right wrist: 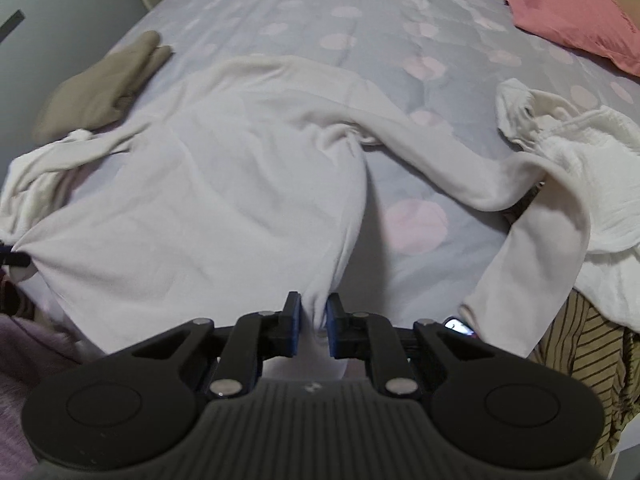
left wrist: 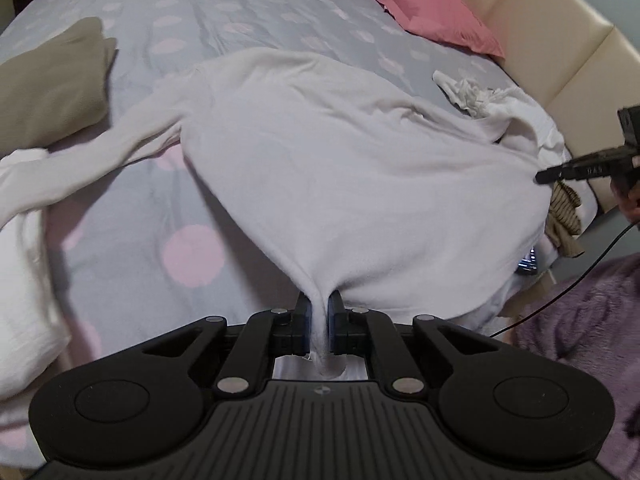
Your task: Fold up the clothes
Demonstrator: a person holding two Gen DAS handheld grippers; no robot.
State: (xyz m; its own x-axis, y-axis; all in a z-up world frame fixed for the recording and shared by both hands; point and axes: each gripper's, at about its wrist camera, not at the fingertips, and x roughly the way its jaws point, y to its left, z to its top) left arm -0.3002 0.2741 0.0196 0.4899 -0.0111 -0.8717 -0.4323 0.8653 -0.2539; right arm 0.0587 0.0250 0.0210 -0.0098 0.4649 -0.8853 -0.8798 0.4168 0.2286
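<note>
left wrist view: my left gripper [left wrist: 319, 322] is clamped on the near hem corner of the white long-sleeved top [left wrist: 320, 152], the cloth pinched into a tight cone between the pads. from the tongs the garment fans away toward 12 o'clock across the dotted bedspread [left wrist: 192, 248], its long axis running hem to neck straight ahead, one sleeve trailing out to 9 o'clock. at 3 o'clock my right gripper [left wrist: 540, 177] bites the opposite hem corner, so the hem is stretched between the two and each hand has its own corner. a tan folded garment [left wrist: 52, 92] lies at 10 o'clock, a pink pillow [left wrist: 424, 8] at 1 o'clock. the pinched hem's tail vanishes behind the gripper body.

right wrist view: the right gripper [right wrist: 312, 322] is closed on a bunched fold of the same top [right wrist: 200, 200]; the body spreads to 11 o'clock and the other sleeve snakes to 2 o'clock, ending on a crumpled white pile [right wrist: 580, 168]. the left tongs are only a dark tip at 9 o'clock, cut off by the frame edge. i judge the fold ahead is hem carried toward 12 o'clock; the collar is too soft to make out, and the striped cloth [right wrist: 576, 352] at 4 o'clock is partly hidden.
</note>
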